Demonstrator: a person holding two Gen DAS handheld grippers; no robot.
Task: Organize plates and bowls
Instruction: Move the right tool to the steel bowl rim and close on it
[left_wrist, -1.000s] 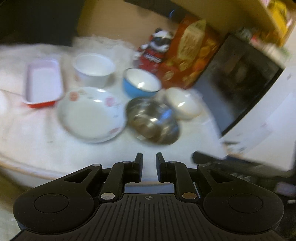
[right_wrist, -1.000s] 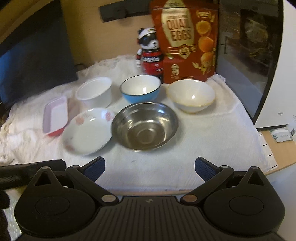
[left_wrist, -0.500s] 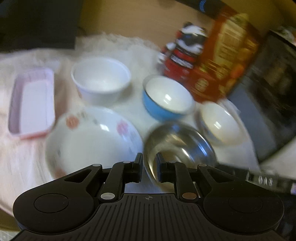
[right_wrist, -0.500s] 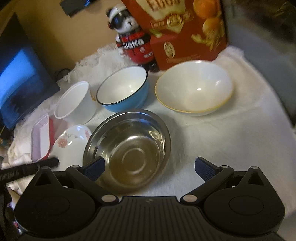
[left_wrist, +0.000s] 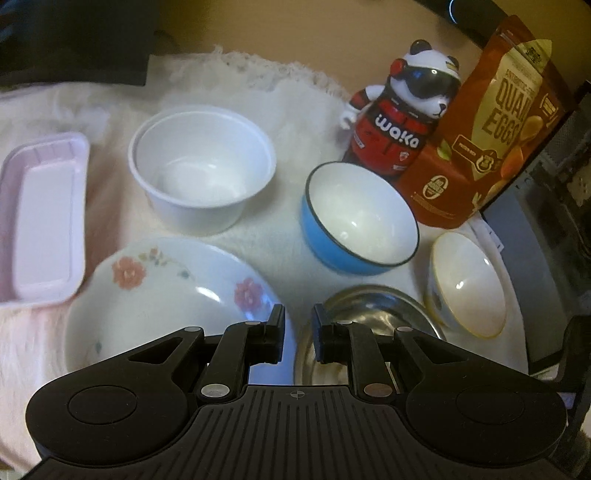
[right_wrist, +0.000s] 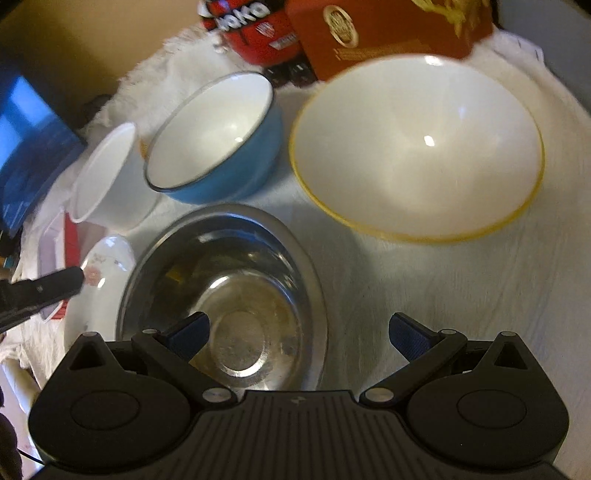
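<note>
On a white cloth stand a floral plate (left_wrist: 166, 295), a steel bowl (left_wrist: 373, 306), a blue bowl (left_wrist: 358, 221), a white plastic bowl (left_wrist: 203, 170), a yellow-rimmed white bowl (left_wrist: 469, 284) and a pink tray (left_wrist: 40, 218). My left gripper (left_wrist: 298, 323) is nearly shut and empty, between the plate's right rim and the steel bowl's left rim. My right gripper (right_wrist: 299, 334) is open wide and empty, low over the steel bowl (right_wrist: 221, 295), its right finger past the rim. The yellow-rimmed bowl (right_wrist: 417, 147) and blue bowl (right_wrist: 218, 136) lie just ahead.
A panda figure (left_wrist: 402, 110) and a quail-egg bag (left_wrist: 491, 125) stand behind the bowls. A dark appliance (left_wrist: 554, 221) is on the right. A dark screen (right_wrist: 26, 147) is at the left. The left gripper's tip shows in the right wrist view (right_wrist: 48, 288).
Both grippers have moved forward and down toward the dishes. The right one now hangs over the steel bowl. The left one closed in between plate and steel bowl. Finger openings are unchanged.
</note>
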